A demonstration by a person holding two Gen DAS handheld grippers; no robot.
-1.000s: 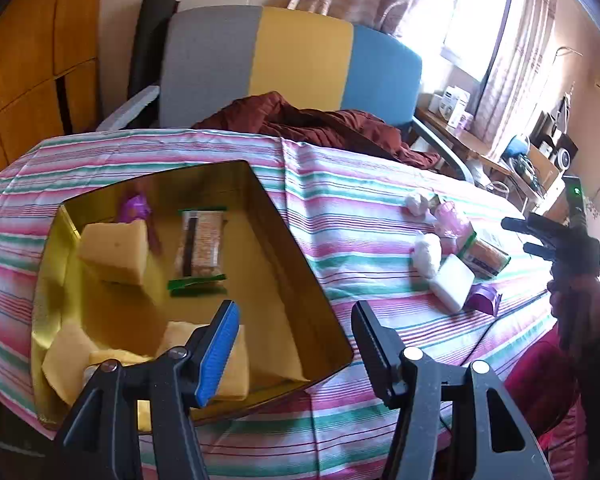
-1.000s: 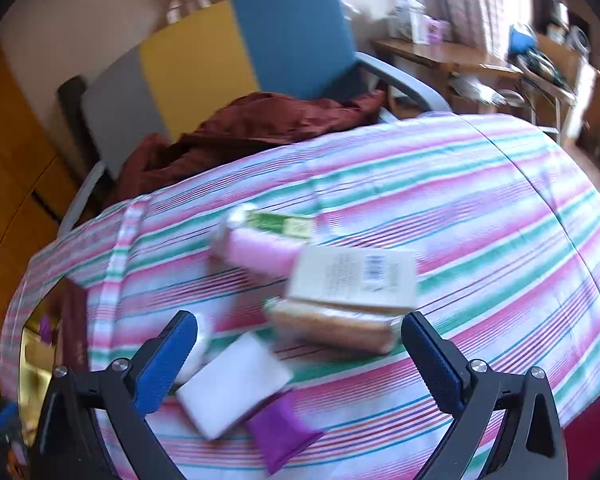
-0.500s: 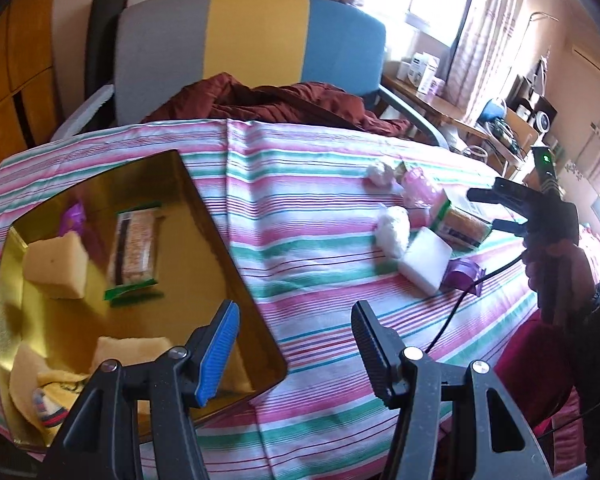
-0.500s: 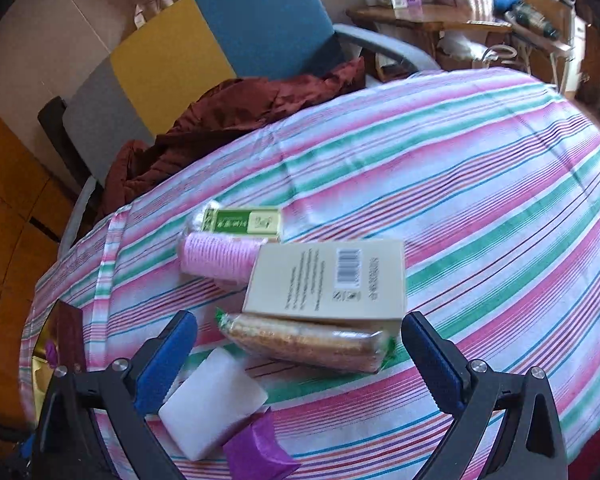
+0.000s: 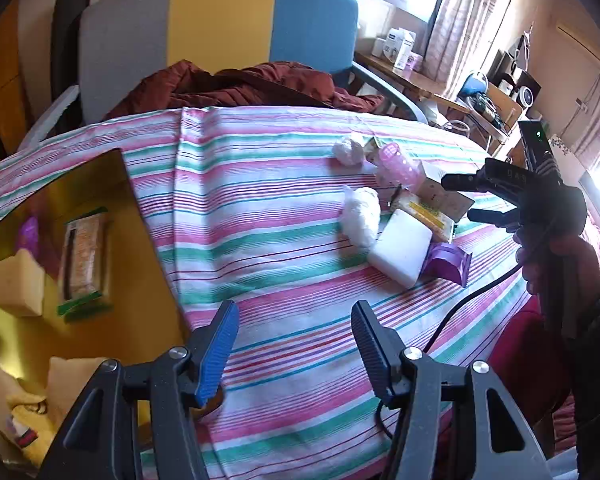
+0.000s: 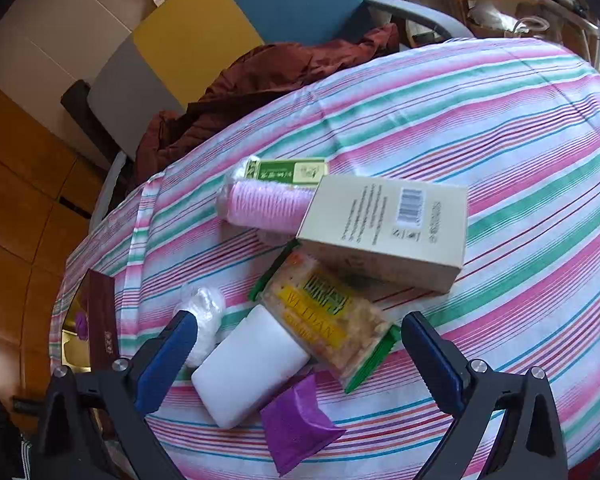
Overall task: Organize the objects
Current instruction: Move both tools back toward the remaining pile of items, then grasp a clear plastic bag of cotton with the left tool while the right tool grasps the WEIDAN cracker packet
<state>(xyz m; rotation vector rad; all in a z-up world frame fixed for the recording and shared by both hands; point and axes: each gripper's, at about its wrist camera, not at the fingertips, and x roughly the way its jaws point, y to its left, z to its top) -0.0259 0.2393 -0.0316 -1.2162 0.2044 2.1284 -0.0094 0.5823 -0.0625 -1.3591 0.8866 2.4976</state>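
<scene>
My table (image 6: 520,128), draped in pink, green and white striped cloth, carries a gold metal tray (image 5: 148,264) on its left. My right claw (image 6: 300,344) hangs spread and empty above a white rectangular foam block (image 6: 252,368) and clear cracker packet (image 6: 324,320). My left claw (image 5: 294,340), half spread and empty, hovers beside the tray.

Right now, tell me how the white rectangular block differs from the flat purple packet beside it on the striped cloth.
The white rectangular block is thick, smooth and rounded at its corners; the flat purple packet is thin, with a creased, shiny wrapper. The block is the larger of the two. The block lies next to the clear snack pack, while the packet lies nearer the camera. Both rest on the striped tablecloth, ungripped.
</scene>
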